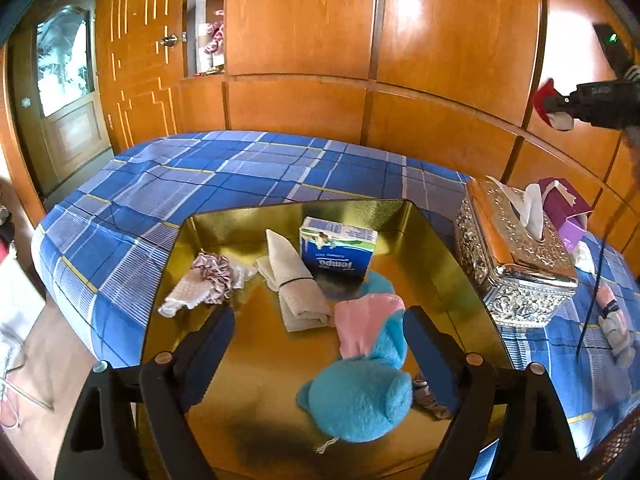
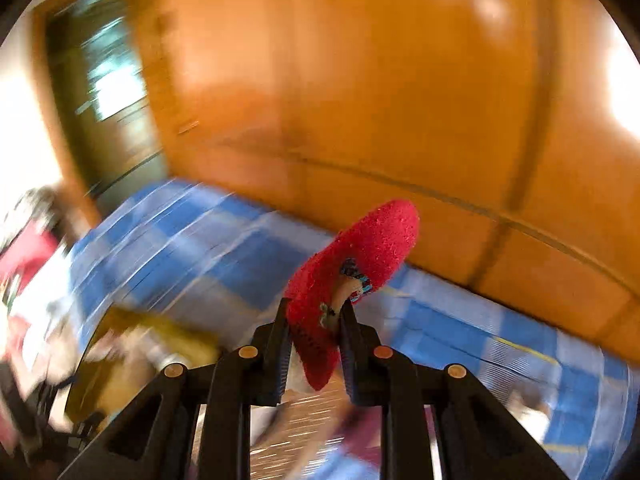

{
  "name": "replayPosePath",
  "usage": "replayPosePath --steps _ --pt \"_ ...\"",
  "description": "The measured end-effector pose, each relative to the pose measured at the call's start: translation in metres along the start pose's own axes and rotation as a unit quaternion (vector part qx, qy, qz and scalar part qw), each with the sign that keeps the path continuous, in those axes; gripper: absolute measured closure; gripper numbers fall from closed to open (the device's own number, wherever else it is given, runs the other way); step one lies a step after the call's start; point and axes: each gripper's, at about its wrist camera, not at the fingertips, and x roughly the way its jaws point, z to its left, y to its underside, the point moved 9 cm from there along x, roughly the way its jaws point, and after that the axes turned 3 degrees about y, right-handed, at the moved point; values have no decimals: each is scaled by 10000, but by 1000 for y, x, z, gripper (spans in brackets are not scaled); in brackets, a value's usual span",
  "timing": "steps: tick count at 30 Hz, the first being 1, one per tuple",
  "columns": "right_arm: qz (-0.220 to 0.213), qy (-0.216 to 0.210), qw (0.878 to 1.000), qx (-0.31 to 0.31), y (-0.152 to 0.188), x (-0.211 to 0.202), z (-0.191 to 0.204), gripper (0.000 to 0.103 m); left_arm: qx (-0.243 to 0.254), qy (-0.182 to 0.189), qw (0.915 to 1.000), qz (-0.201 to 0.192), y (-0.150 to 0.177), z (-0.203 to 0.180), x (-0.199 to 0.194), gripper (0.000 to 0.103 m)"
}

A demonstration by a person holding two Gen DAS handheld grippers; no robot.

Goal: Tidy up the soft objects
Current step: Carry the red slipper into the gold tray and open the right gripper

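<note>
A gold tray [image 1: 436, 240] lies on the blue plaid bed [image 1: 200, 176]. In it are a blue plush toy [image 1: 360, 396] with a pink ear, a folded beige cloth [image 1: 294, 280], a mauve scrunchie [image 1: 214, 276] on a small white cloth and a blue tissue pack [image 1: 338, 250]. My left gripper [image 1: 320, 328] is open just above the tray, its fingers either side of the plush toy. My right gripper [image 2: 314, 316] is shut on a red fuzzy sock [image 2: 356, 264] and holds it high above the bed; it also shows in the left wrist view [image 1: 560, 104]. The right view is blurred.
An ornate silver tissue box [image 1: 516, 256] stands right of the tray, a purple tissue box [image 1: 564, 208] behind it. A pink and white soft item [image 1: 616, 324] lies on the bed at far right. Wooden wall panels stand behind the bed, a door [image 1: 68, 92] at left.
</note>
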Motion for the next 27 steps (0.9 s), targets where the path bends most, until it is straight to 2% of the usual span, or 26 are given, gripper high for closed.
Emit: replayPosePath --steps 6,10,14,21,27 --pt "513 -751 9904 -1039 58 9 108 83 -171 -200 9996 -94 -2 13 -4 12" --pt "889 -846 9821 -1426 102 24 151 82 -179 -247 9994 -150 -4 15 -7 12" --pt "1153 -873 9786 -1461 128 45 168 82 -154 -275 9993 -195 -5 15 -8 12" --pt "1322 -709 9779 -1456 140 70 177 78 -150 -291 9993 -173 -4 16 -7 12" --pt "1240 -650 9828 -1200 138 80 173 59 -140 -297 9993 -148 -2 16 -6 11"
